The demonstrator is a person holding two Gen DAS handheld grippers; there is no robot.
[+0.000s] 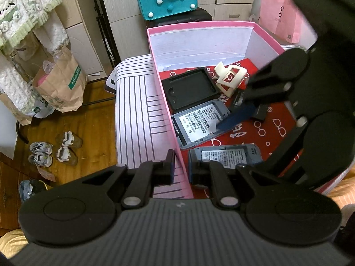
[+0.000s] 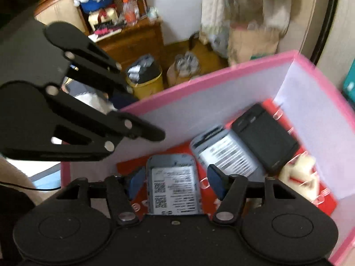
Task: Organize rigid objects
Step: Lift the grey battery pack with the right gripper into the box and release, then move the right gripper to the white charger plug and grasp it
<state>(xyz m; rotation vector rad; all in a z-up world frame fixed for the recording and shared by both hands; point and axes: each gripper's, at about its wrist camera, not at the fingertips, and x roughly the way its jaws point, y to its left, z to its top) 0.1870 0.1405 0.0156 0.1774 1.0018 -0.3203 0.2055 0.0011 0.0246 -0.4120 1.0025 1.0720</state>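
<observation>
Now, left gripper [image 1: 180,166] pinches the pink box [image 1: 164,102] wall at lower centre. Right gripper [image 2: 174,182], jaws wide, straddles the grey phone shell [image 2: 174,186] inside; best centre pads before closing.

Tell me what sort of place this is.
Probably a lived-in bedroom or home storage corner: shoes on a wood floor, a paper bag against cupboards, fluffy clothes hanging, and a cluttered wooden cabinet.
</observation>
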